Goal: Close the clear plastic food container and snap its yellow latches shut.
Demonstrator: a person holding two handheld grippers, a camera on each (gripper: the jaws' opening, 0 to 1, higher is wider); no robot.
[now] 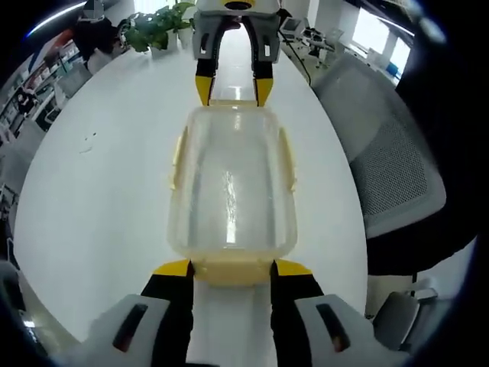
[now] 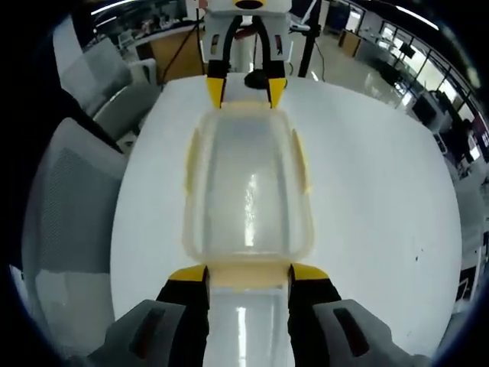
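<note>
Container [image 1: 231, 180] sits lid-on, mid white table [image 1: 99, 191]. Your left gripper [image 1: 231, 267] and right gripper [image 2: 247, 272] stand open, straddling opposite end latches, gripping nothing. Light, slick plastic: press latches, brace both ends.

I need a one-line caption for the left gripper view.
Both claws, left and right, meet opposite ends of the clear container on a white table.

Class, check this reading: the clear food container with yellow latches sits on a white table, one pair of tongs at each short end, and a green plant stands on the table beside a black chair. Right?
One slip: the chair is grey mesh, as the left gripper view shows. The container, white table, plant and the tongs at each end are as stated.
</note>
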